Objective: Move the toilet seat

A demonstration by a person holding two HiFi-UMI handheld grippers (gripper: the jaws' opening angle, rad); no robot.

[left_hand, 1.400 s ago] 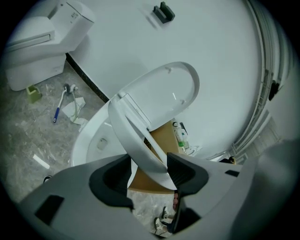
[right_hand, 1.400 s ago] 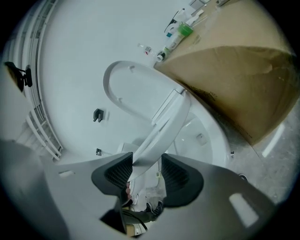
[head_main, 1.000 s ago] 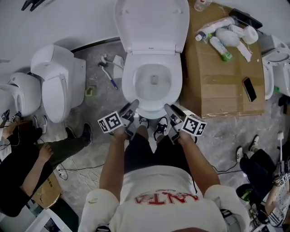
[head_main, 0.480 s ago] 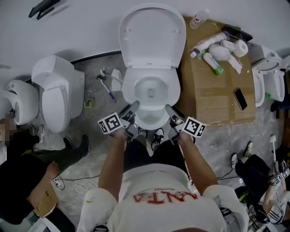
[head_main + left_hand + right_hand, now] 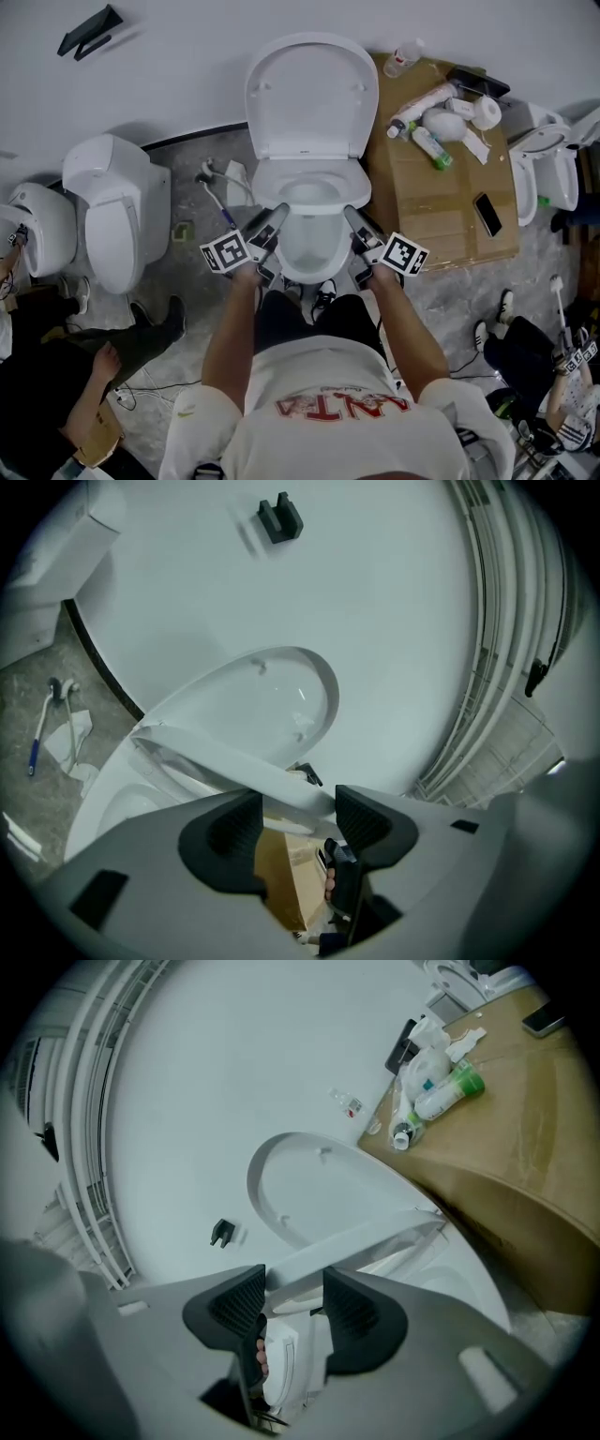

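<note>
The white toilet (image 5: 309, 255) stands against the wall with its lid (image 5: 311, 94) upright. Its seat (image 5: 311, 176) is tilted up at the front, off the bowl. My left gripper (image 5: 276, 217) is shut on the seat's front left rim and my right gripper (image 5: 351, 217) on its front right rim. In the left gripper view the seat (image 5: 202, 761) runs between the pads of the left gripper (image 5: 298, 819), with the lid (image 5: 267, 700) behind. In the right gripper view the seat (image 5: 361, 1238) fills the gap of the right gripper (image 5: 292, 1302), under the lid (image 5: 314, 1190).
A cardboard box (image 5: 441, 187) stands right of the toilet with bottles (image 5: 427, 141), wipes and a phone (image 5: 487, 214) on top. Two more toilets (image 5: 112, 206) stand at the left, one (image 5: 544, 173) at the right. A brush (image 5: 217, 197) lies on the floor. People sit at both lower corners.
The seat lay flat on the bowl a second ago; now its front is lifted. Both grippers have moved up and forward with it.
</note>
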